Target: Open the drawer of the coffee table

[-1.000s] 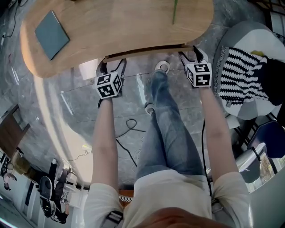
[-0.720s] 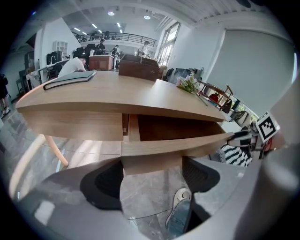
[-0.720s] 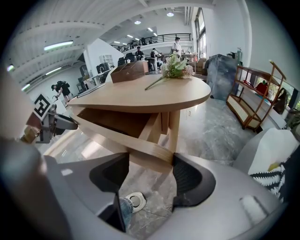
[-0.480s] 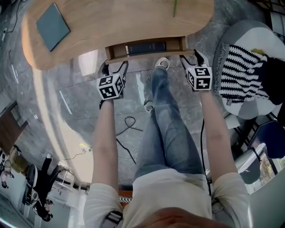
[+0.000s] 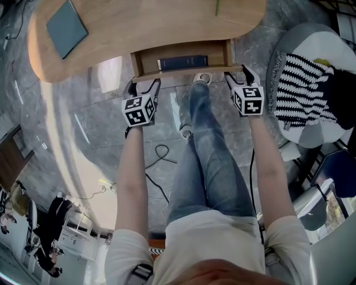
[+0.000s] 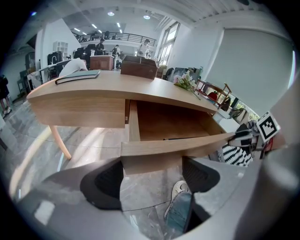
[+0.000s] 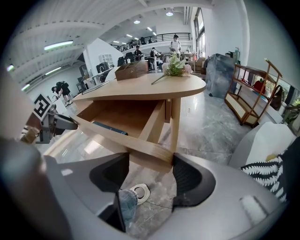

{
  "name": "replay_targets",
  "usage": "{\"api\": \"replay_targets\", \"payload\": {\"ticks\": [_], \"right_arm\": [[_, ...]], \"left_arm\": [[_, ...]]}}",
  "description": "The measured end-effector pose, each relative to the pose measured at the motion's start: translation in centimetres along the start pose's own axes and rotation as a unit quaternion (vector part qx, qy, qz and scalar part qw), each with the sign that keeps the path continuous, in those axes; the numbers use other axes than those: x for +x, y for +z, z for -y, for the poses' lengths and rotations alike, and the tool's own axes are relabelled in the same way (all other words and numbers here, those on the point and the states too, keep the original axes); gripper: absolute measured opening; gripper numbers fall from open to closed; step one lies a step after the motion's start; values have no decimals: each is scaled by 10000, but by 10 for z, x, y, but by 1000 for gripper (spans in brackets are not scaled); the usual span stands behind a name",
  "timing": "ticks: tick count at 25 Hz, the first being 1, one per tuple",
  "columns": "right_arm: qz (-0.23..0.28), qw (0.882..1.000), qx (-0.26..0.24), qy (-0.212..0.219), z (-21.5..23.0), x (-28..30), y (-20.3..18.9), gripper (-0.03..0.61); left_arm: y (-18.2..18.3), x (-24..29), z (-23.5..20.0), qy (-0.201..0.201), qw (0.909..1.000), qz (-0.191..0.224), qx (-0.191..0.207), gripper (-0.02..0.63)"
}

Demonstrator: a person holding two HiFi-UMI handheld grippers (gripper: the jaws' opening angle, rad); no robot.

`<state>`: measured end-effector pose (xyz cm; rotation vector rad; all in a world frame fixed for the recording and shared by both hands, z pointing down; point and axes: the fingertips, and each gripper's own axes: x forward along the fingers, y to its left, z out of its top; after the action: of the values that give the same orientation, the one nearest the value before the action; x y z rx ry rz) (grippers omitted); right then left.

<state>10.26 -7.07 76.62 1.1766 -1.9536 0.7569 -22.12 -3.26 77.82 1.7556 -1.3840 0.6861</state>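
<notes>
The light wood coffee table (image 5: 150, 22) has its drawer (image 5: 146, 58) pulled partly out toward me, and a dark blue book (image 5: 182, 62) lies inside. My left gripper (image 5: 143, 84) is shut on the left end of the drawer front (image 6: 173, 147), with wood filling the gap between its pads. At the right end, my right gripper (image 5: 236, 73) is likewise shut on the drawer front (image 7: 126, 140). The right gripper view shows the book (image 7: 110, 128) on the drawer floor. Each gripper also sees the other across the drawer.
A teal notebook (image 5: 65, 28) lies on the tabletop at far left, and a green stem (image 5: 218, 6) at the back right. My legs and a white shoe (image 5: 203, 79) are under the drawer front. An armchair with a striped cushion (image 5: 303, 94) stands right. A cable (image 5: 161, 153) loops on the floor.
The drawer went from shut to partly out. Both grippers moved back toward me with the drawer front, and the blue book came into view.
</notes>
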Motion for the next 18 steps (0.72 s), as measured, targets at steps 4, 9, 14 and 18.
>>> {"api": "replay_targets", "payload": {"ticks": [4,9,14,18], "right_arm": [[6,10000,11,-8,-4,-6,-8,291],[-3,10000,4,-8,-8,-13,-19,292],[-62,10000,2,-4,-12,-18,-34,292],[-158,9999,-4,-5,-14,-20,-49,291]], "left_arm": [[-9,-6,2,-3,10000,7,-2,400],[-21,-13,4,4,10000,16,-18,400],[-36,-19,8,17,10000,-35,-31,400],[-52,-21,10,24,9999,-126,-49,400]]}}
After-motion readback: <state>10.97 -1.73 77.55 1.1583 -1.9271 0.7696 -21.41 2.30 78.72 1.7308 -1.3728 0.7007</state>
